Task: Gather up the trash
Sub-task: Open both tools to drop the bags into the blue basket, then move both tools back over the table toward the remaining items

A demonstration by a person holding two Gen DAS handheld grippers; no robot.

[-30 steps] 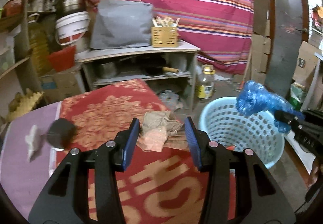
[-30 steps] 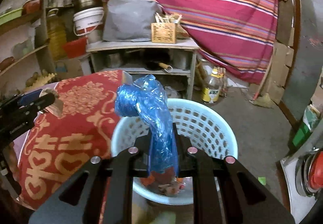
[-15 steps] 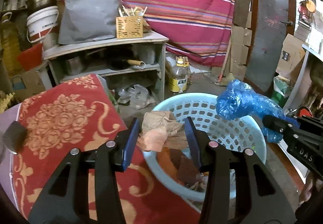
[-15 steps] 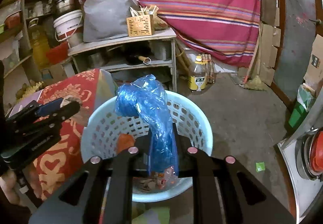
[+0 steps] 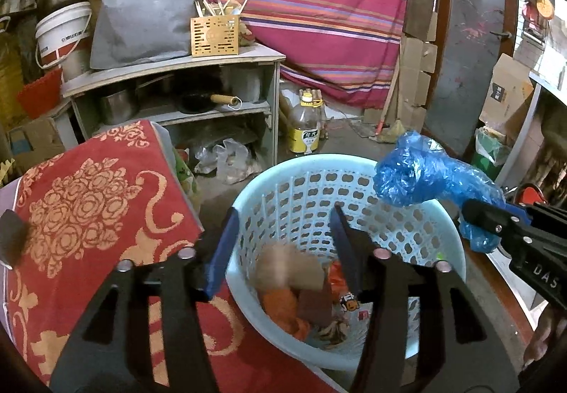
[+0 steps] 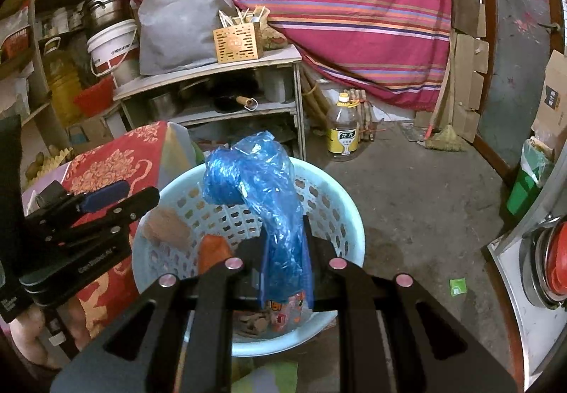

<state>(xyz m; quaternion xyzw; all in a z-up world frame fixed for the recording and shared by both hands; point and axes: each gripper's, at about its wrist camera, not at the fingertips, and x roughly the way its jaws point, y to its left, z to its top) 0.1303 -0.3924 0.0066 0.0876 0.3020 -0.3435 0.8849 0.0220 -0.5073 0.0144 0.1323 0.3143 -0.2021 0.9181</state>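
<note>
The left hand-held gripper (image 5: 283,244) hangs over the pale blue laundry basket (image 5: 255,187), its jaws just opened wide, and the crumpled brown paper (image 5: 287,267), blurred, is dropping clear between them onto the trash inside. The right hand-held gripper (image 6: 285,244) pinches the blue plastic bag (image 6: 262,187) above the rim; next comes releasing it over the basket

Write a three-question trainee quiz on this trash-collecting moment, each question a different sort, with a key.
1. True or false: the right claw grips a blue plastic bag.
2. The brown paper wad is: A) on the red cloth; B) in the left claw; C) dropping into the basket.
3. Fill in: the basket stands on the ____.

Key: 1 true; 2 C; 3 floor.
</note>
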